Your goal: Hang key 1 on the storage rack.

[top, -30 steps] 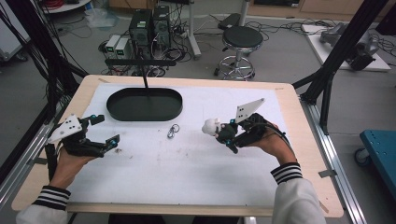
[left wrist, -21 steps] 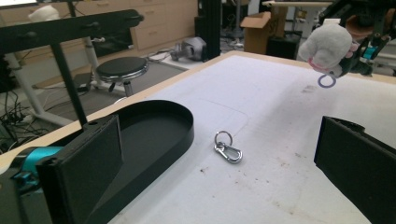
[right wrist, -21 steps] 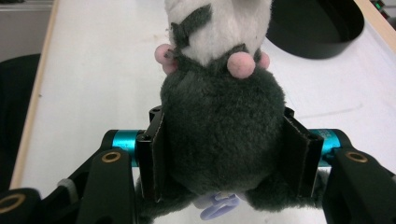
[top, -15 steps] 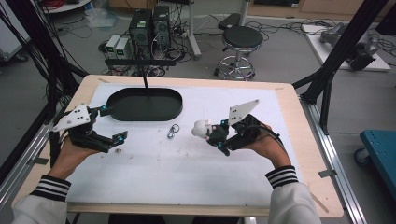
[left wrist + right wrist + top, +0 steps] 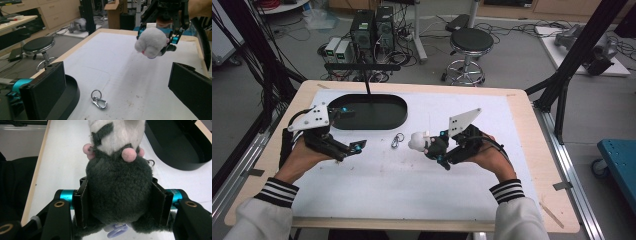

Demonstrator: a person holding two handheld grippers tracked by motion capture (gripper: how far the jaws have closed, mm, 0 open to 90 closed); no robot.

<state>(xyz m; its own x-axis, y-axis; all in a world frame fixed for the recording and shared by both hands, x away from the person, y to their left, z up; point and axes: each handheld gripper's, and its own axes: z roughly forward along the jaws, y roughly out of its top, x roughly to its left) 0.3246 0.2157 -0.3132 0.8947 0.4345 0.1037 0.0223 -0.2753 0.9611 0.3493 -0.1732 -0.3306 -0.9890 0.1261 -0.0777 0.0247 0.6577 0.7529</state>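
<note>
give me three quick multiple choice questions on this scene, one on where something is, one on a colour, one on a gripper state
1. Where does the metal clip lie?
A. inside the black tray
B. on the white mat between tray and plush toy
C. in the left gripper

2. What colour is the tray?
A. black
B. white
C. blue

3. What state is the right gripper in?
A. open and empty
B. shut on the clip
C. shut on the plush toy

Answers:
1 B, the high view shows the clip on the mat, just outside the tray's rim and left of the plush toy.
2 A, the oval tray is black in the high view.
3 C, in the right gripper view both jaws press the toy's dark body from either side; the left gripper stands open with nothing in it.
</note>
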